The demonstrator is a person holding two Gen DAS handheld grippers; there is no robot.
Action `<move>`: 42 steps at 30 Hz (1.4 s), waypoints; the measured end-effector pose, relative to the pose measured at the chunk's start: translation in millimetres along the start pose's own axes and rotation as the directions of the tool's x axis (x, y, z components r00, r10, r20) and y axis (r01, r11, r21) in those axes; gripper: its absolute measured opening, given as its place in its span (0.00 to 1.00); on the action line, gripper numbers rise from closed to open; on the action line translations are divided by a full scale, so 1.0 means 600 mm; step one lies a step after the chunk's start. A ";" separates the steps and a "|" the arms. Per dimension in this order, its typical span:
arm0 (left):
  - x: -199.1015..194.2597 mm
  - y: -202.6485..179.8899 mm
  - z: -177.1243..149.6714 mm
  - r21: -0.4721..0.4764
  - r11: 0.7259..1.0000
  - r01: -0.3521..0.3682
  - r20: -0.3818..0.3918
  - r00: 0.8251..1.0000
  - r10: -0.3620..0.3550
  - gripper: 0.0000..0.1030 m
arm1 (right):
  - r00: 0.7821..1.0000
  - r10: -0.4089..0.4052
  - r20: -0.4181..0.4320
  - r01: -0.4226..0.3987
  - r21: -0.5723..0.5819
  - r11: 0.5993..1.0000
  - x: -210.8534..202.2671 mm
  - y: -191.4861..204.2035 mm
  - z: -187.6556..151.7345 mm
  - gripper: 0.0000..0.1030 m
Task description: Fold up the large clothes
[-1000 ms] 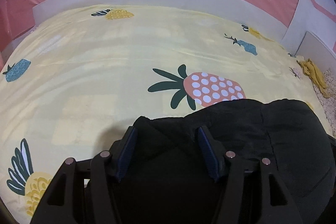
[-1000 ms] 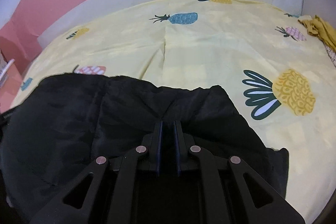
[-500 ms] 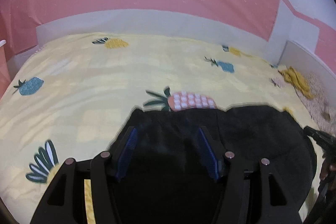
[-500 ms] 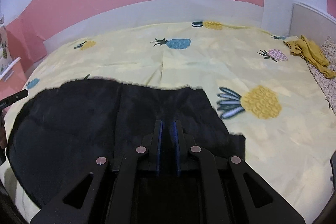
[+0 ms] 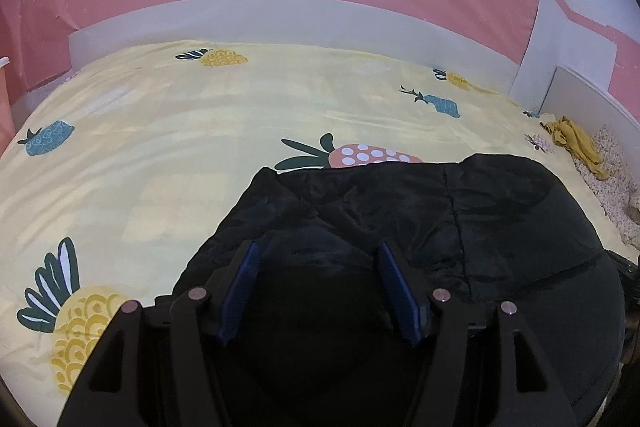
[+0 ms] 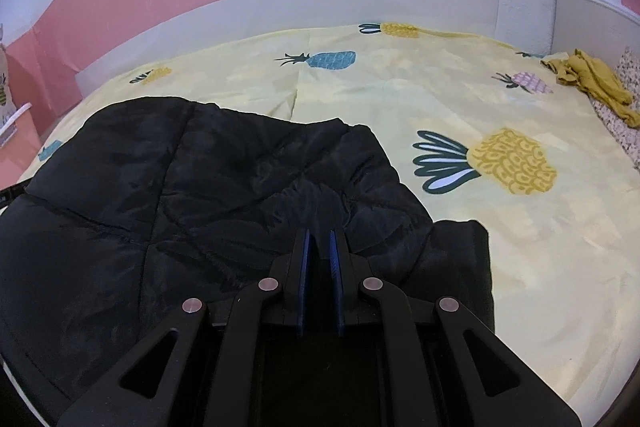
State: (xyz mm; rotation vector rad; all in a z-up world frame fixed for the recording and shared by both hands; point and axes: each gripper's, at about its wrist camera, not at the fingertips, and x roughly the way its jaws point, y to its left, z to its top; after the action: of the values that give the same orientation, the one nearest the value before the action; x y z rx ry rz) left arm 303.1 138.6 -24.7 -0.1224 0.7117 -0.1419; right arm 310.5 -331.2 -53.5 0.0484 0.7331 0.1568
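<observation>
A black padded garment (image 5: 460, 227) lies on the bed, over a yellow pineapple-print sheet (image 5: 200, 131), at the near edge. The left claw (image 5: 316, 255) stands wide above the dark cloth, its jaws opening, with fabric bulging between the blue pads (image 5: 240, 287); I cannot tell whether they press on it. The right claw (image 6: 320, 239) is narrow, pinching a raised fold of the garment (image 6: 200, 187). A mustard-yellow cloth (image 6: 592, 83) sits crumpled by the headboard (no container shows in either view).
</observation>
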 end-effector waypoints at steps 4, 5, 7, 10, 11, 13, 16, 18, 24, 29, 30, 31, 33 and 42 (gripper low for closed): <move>0.001 -0.004 -0.004 0.006 1.000 -0.009 0.010 1.000 0.009 0.64 | 1.000 0.003 0.002 -0.003 0.001 1.000 0.003 -0.002 -0.003 0.09; 0.001 -0.005 -0.005 0.006 1.000 -0.010 0.012 1.000 0.010 0.64 | 1.000 0.003 0.003 -0.003 0.000 1.000 0.003 -0.002 -0.003 0.09; 0.000 -0.006 -0.006 0.005 1.000 -0.011 0.014 1.000 0.011 0.64 | 1.000 -0.001 0.002 0.001 -0.003 1.000 0.005 -0.002 -0.003 0.09; 0.000 -0.009 -0.005 0.009 1.000 -0.021 0.006 1.000 0.021 0.64 | 1.000 -0.011 0.006 0.011 -0.003 1.000 0.001 0.002 -0.002 0.09; -0.001 -0.011 -0.003 0.013 0.999 -0.030 0.001 1.000 0.030 0.64 | 1.000 -0.019 0.008 0.019 -0.004 1.000 -0.003 0.003 -0.001 0.09; -0.010 -0.016 0.003 0.016 0.999 -0.048 -0.008 0.999 0.048 0.63 | 0.999 -0.039 -0.001 0.039 -0.011 0.999 -0.013 0.009 0.003 0.10; -0.034 -0.016 0.010 -0.003 0.999 -0.047 -0.008 0.999 0.047 0.63 | 0.997 -0.083 -0.002 0.082 -0.027 0.996 -0.045 0.020 0.013 0.18; -0.054 -0.012 0.011 -0.021 0.999 -0.043 0.000 0.999 0.043 0.63 | 0.997 -0.075 0.008 0.075 -0.029 0.997 -0.067 0.025 0.015 0.40; -0.125 0.017 -0.004 -0.068 0.997 -0.041 0.057 0.997 0.044 0.64 | 0.998 -0.042 0.046 0.043 -0.017 0.999 -0.142 0.022 0.000 0.49; -0.123 0.063 -0.048 -0.115 0.990 -0.075 -0.012 0.997 0.074 0.65 | 0.998 -0.061 -0.022 0.062 0.046 0.997 -0.144 -0.022 -0.044 0.50; -0.119 0.069 -0.059 -0.121 0.990 -0.078 -0.029 0.997 0.075 0.65 | 0.997 -0.064 -0.033 0.066 0.057 0.996 -0.141 -0.030 -0.054 0.52; -0.113 0.075 -0.067 -0.129 0.989 -0.072 -0.042 0.997 0.067 0.66 | 0.997 -0.073 -0.040 0.075 0.062 0.995 -0.139 -0.037 -0.060 0.55; -0.107 0.082 -0.078 -0.146 0.988 -0.056 -0.048 0.998 0.049 0.69 | 0.996 -0.058 -0.061 0.064 0.098 0.993 -0.134 -0.050 -0.063 0.56; -0.049 0.116 -0.075 -0.229 0.971 0.063 -0.094 0.992 -0.086 0.82 | 0.980 0.155 -0.127 -0.106 0.332 0.937 -0.076 -0.126 -0.072 0.75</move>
State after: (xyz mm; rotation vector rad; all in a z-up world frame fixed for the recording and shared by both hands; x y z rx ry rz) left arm 257.6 209.0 -50.4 -0.3620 0.8261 -0.1396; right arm 257.8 -413.5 -62.8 0.4041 0.9027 0.1673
